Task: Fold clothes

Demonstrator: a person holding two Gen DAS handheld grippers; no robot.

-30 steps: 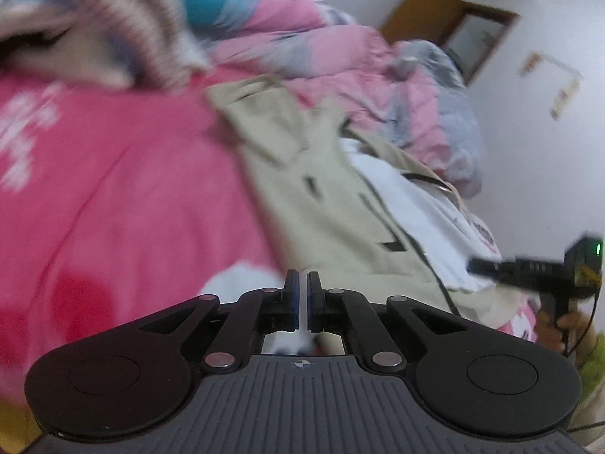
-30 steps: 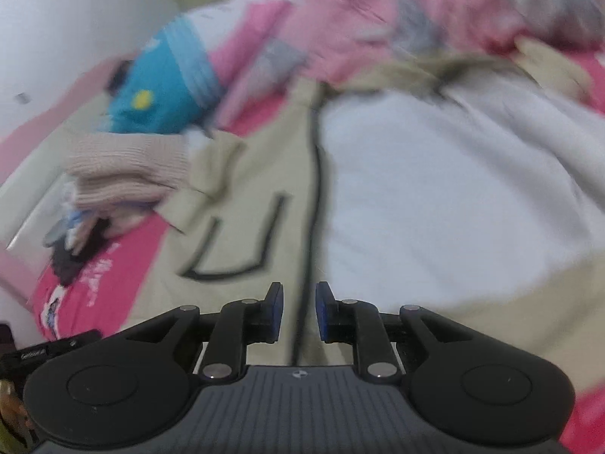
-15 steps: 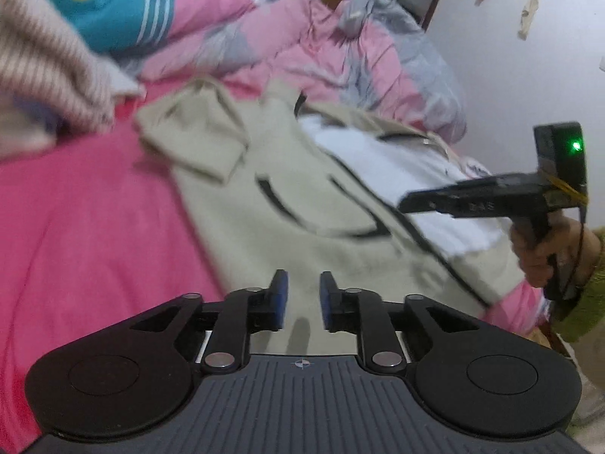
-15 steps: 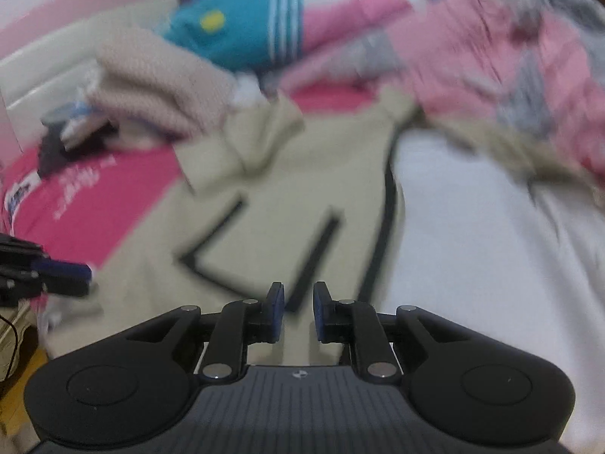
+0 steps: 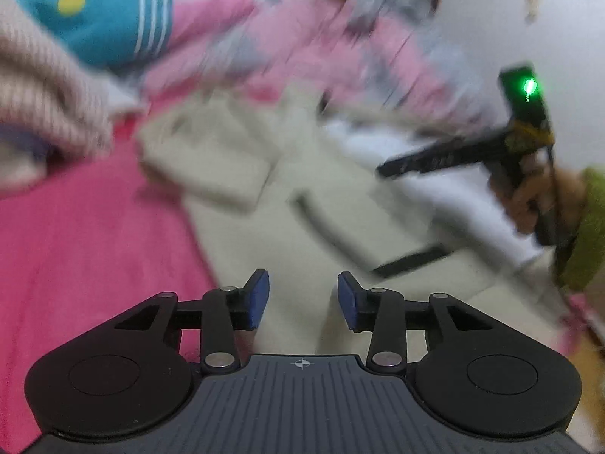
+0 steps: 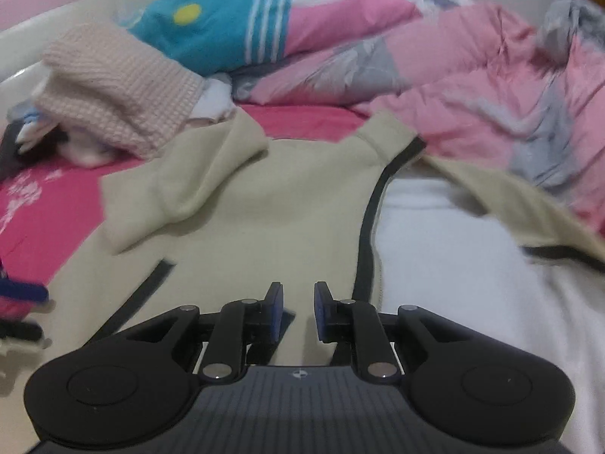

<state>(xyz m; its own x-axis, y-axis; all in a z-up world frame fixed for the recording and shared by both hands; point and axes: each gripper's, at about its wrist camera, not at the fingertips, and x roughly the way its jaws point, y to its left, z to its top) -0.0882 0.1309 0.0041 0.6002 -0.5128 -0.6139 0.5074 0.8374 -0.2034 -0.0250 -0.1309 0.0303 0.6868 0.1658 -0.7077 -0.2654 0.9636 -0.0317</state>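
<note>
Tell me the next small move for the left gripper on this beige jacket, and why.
Probably ease the left gripper forward to pinch the beige jacket near its folded-in sleeve: both grippers are open and empty, and the jacket lies spread open.

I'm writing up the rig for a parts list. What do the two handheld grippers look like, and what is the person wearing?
Both grippers, left gripper and right gripper, share one design: a black linkage with silver pivot pins, two round black discs, a ribbed dark grey body with a small crosshair mark, and blue pads on the fingers. Seen from outside, the right one carries a black box with a green light. The sleeve is yellow-green.
</note>
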